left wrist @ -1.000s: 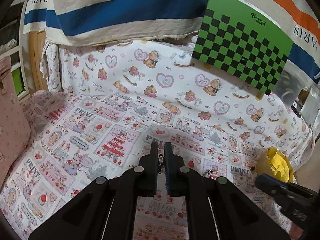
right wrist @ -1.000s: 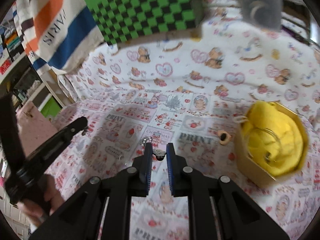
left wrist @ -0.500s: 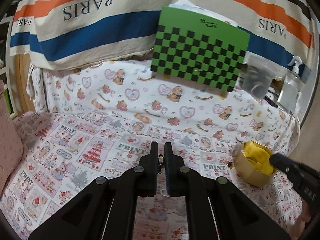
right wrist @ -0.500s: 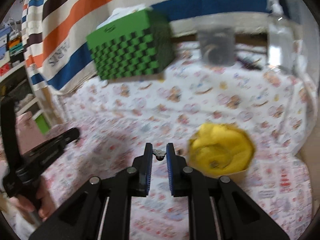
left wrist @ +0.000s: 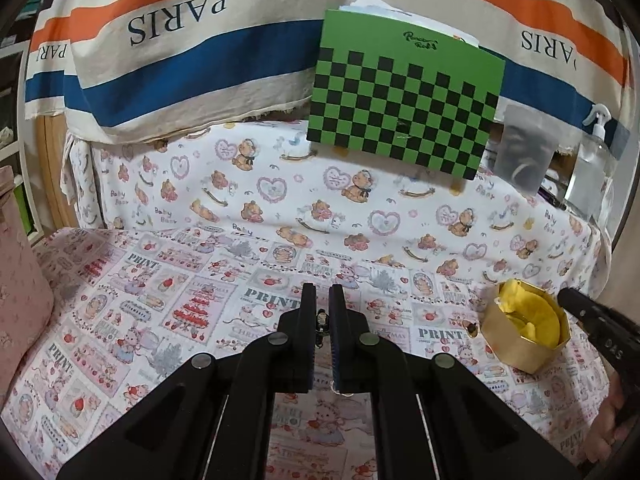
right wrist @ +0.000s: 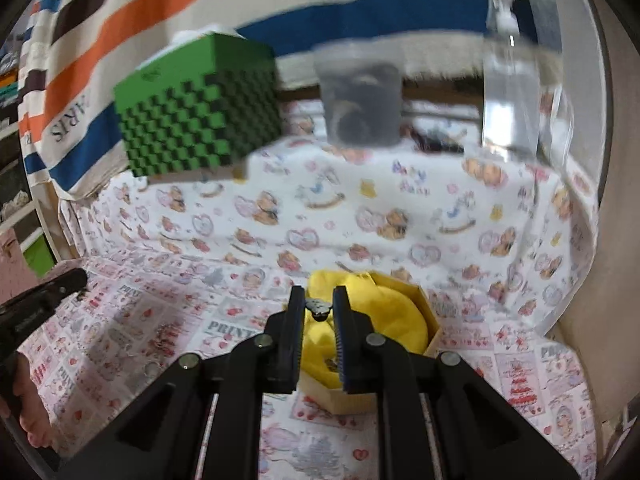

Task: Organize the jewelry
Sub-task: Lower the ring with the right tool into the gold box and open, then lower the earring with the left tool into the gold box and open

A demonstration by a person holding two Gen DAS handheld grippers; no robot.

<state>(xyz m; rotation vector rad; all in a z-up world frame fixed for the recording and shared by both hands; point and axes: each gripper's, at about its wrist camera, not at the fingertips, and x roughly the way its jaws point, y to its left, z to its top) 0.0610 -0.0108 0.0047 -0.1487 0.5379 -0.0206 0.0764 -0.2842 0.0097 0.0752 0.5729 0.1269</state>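
Note:
My left gripper (left wrist: 321, 293) is shut on a tiny dark jewelry piece (left wrist: 321, 319), held above the printed cloth (left wrist: 168, 312). A gold hexagonal box (left wrist: 520, 354) lined with yellow fabric stands at the right, and a small piece (left wrist: 472, 326) lies on the cloth just left of it. In the right wrist view my right gripper (right wrist: 318, 294) is shut on a small silver-and-dark charm (right wrist: 318, 308), hovering over the box's near left part, above the yellow fabric (right wrist: 396, 316). Each gripper's tip shows at the edge of the other's view.
A green checkered box (left wrist: 404, 96), a frosted plastic container (left wrist: 524, 148) and a clear spray bottle (left wrist: 592, 168) stand along the raised back ledge under a striped PARIS cloth (left wrist: 180, 52). A pink cushion (left wrist: 20, 280) borders the left side.
The right gripper has swung right with its charm, from over the printed cloth to above the yellow-lined box. The left gripper turned right early on, then stayed still, keeping its piece.

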